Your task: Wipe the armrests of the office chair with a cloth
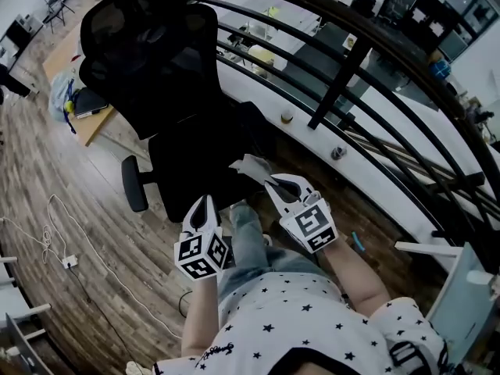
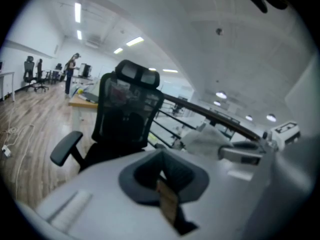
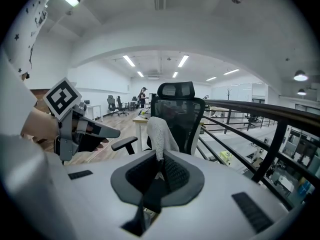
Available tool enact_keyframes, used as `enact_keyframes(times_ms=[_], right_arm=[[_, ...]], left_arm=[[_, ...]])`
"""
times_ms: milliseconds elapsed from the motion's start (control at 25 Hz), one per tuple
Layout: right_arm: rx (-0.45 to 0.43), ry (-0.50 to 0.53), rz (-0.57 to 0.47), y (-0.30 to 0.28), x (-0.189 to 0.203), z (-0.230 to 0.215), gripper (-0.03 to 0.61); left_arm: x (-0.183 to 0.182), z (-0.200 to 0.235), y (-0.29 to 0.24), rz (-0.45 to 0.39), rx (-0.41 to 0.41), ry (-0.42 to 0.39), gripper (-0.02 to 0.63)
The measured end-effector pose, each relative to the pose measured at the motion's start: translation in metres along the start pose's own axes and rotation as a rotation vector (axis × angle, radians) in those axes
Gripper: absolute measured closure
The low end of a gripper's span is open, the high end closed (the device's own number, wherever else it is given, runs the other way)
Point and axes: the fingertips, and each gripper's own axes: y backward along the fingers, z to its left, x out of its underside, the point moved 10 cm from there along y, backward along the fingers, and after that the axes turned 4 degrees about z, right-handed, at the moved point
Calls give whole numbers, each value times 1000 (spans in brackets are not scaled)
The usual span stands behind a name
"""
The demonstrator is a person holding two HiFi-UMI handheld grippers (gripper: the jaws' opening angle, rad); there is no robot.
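The black mesh office chair [image 1: 156, 69] stands on the wood floor in front of me, its left armrest [image 1: 133, 183] sticking out to the side. My right gripper [image 1: 273, 182] is shut on a white cloth [image 1: 251, 167], held just short of the seat's front right edge. In the right gripper view the cloth [image 3: 159, 131] stands up from the shut jaws, with the chair [image 3: 177, 111] and armrest [image 3: 125, 143] behind it. My left gripper [image 1: 205, 201] is shut and holds nothing, close to the seat front. The right armrest is hidden.
A dark curved metal railing [image 1: 344, 76] runs close behind and right of the chair. A wooden desk [image 1: 74, 84] with items stands at the left. White cables and a power strip [image 1: 69, 261] lie on the floor. A person [image 2: 71, 74] stands far off.
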Motion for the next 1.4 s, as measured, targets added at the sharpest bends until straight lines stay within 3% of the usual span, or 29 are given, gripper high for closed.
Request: enact_keyframes(times_ms=[760,1400], right_arm=[[96,-43,81,-98,-13,-92,551],[95,23,192,-207,5,-161,551]], left_arm=[[-44,11,-110,107,101,-6,607],[-38,42,-189,209,105,18,607]])
